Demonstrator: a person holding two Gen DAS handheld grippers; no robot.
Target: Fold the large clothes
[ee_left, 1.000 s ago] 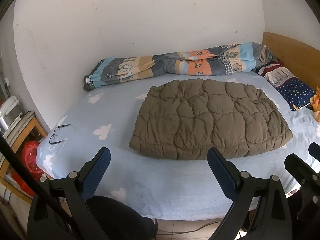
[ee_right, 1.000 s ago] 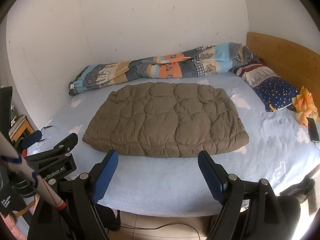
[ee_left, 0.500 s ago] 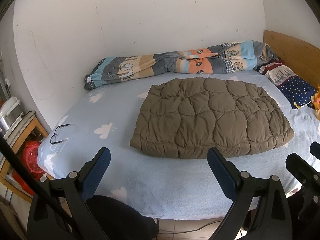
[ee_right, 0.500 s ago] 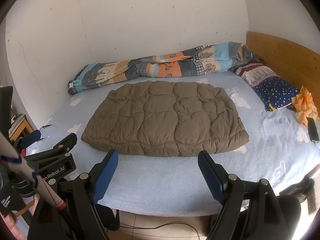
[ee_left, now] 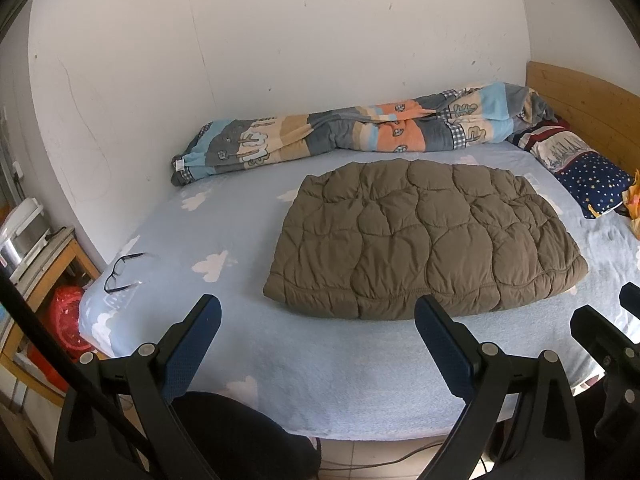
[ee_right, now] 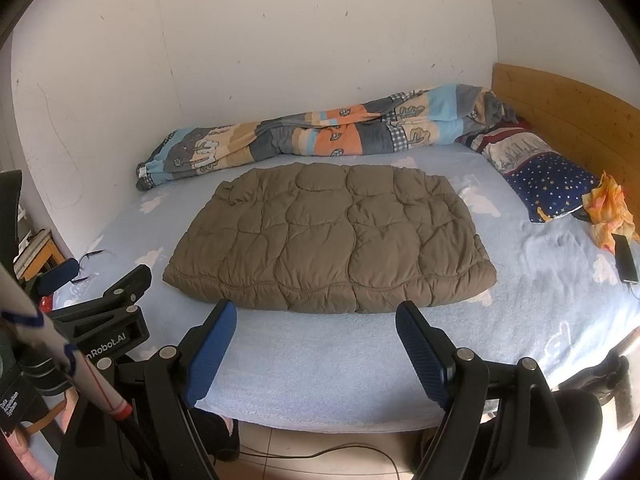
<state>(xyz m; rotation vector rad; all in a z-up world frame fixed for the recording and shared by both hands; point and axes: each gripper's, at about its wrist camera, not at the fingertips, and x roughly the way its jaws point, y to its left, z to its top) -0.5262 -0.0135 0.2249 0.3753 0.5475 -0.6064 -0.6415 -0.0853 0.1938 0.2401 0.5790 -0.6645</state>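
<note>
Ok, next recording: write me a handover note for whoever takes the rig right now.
Left gripper: open, empty, off the near bed edge.
Right gripper: open, empty, same side.
Brown quilted jacket: lies mid-bed as a flat folded rectangle, touched by neither gripper.
Glasses lie near the left corner, phone on the right.
Done: jacket looks folded.
Left: perhaps one more fold, or nothing; check first.

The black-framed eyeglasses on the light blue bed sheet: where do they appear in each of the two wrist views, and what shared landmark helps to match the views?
Left wrist view: the black-framed eyeglasses lie at the left, near the bed's corner, in full view.
Right wrist view: the eyeglasses are at the far left edge, partly hidden behind the other tongs.
Shared landmark: the brown quilted puffy garment, lying to the right of the eyeglasses.
</note>
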